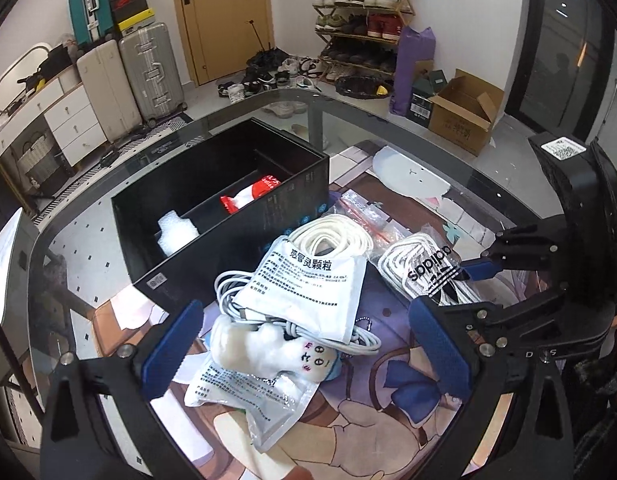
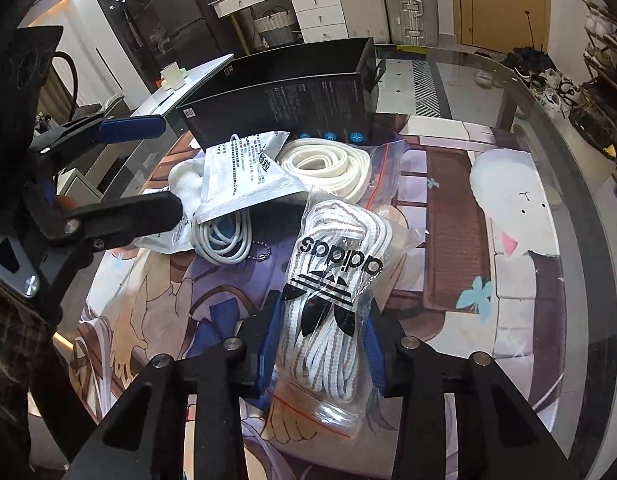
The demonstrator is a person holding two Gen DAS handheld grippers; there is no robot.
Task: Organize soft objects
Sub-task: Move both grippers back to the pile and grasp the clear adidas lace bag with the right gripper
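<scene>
step: grasp made, lift not begun | right gripper (image 2: 318, 344) jaws clamped on bag of laces (image 2: 332, 280) lying on tabletop (image 2: 520, 312) | left gripper (image 1: 308, 344) jaws wide, empty, above plush toy (image 1: 264, 348) | next: raise bag, carry to black box (image 1: 212, 200), likely free compartment

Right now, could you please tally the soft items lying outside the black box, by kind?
Bagged shoelaces: 2, the adidas lace bag in the right gripper and the cream lace bag.
White printed pouches: 2, the upper pouch and the lower pouch.
White cable coils: 1.
Plush toys: 1.
Total: 6
</scene>
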